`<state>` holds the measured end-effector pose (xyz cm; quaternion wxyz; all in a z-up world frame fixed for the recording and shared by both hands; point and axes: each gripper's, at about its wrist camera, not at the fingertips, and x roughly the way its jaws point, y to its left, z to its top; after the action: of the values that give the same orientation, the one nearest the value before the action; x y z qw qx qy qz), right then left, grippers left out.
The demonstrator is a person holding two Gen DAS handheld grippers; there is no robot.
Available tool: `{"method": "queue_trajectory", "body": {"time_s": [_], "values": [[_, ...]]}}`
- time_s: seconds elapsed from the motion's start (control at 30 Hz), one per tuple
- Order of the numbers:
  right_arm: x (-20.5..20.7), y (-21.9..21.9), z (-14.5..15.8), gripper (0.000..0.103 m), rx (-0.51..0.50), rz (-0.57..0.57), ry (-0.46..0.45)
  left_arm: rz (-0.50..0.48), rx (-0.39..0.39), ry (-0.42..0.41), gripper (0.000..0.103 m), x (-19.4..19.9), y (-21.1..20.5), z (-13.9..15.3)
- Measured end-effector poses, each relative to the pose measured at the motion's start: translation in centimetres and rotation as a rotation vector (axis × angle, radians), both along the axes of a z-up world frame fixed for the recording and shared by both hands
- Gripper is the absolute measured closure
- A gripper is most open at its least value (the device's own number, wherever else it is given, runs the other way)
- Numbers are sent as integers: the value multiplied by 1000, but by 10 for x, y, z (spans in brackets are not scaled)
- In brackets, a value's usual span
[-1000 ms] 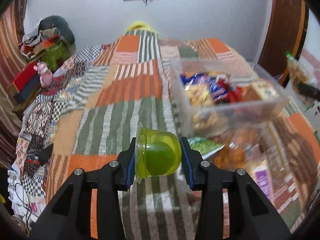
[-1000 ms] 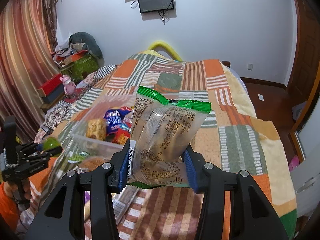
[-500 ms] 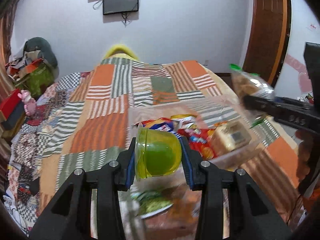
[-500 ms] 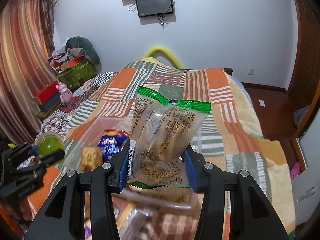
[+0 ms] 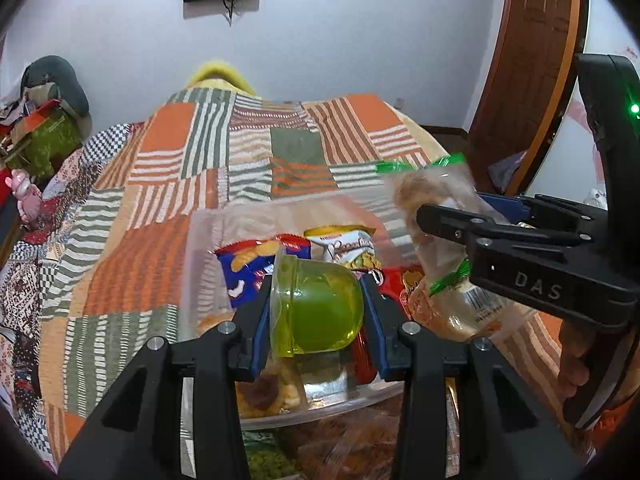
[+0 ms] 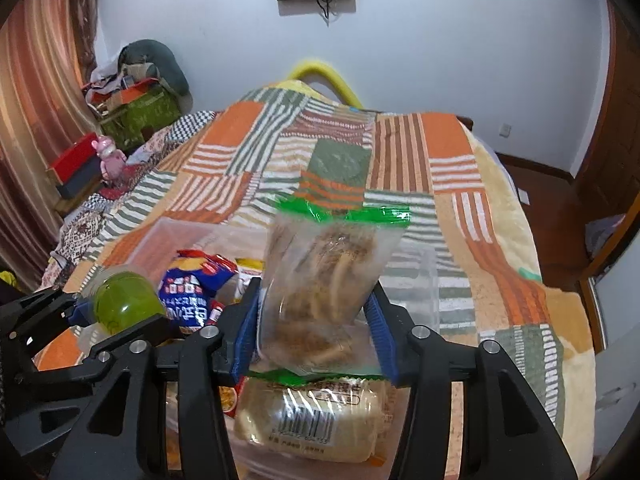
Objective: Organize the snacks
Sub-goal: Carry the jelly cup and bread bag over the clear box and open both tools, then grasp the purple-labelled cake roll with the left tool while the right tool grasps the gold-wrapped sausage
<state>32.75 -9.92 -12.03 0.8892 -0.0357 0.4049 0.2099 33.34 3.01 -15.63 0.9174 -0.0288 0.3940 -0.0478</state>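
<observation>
**Two snacks held over the clear bin**

Low in the frame centre, our left gripper (image 5: 318, 308) clamps a green jelly cup (image 5: 320, 310). Our right gripper's (image 6: 314, 320) jaws are opening around a clear snack bag (image 6: 324, 292), above the bin (image 5: 208, 224).

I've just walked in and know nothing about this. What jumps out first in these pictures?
Two black claws over a clear plastic box of snacks on a patchwork bed. The left claw pinches a bright green jelly cup. The right claw, its jaws opening, has a see-through snack bag with a green top between them, above a wrapped bun in the box.
</observation>
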Motion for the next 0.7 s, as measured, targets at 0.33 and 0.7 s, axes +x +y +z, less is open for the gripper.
{"method": "queue_trajectory", "body": {"time_s": [0.33, 0.7], "values": [[-34, -21, 25, 36, 15, 21, -70, -5, -26, -56, 53, -27, 6, 26], [-96, -26, 11, 32, 1, 109, -25, -2, 26, -31, 40, -95, 20, 28]]}}
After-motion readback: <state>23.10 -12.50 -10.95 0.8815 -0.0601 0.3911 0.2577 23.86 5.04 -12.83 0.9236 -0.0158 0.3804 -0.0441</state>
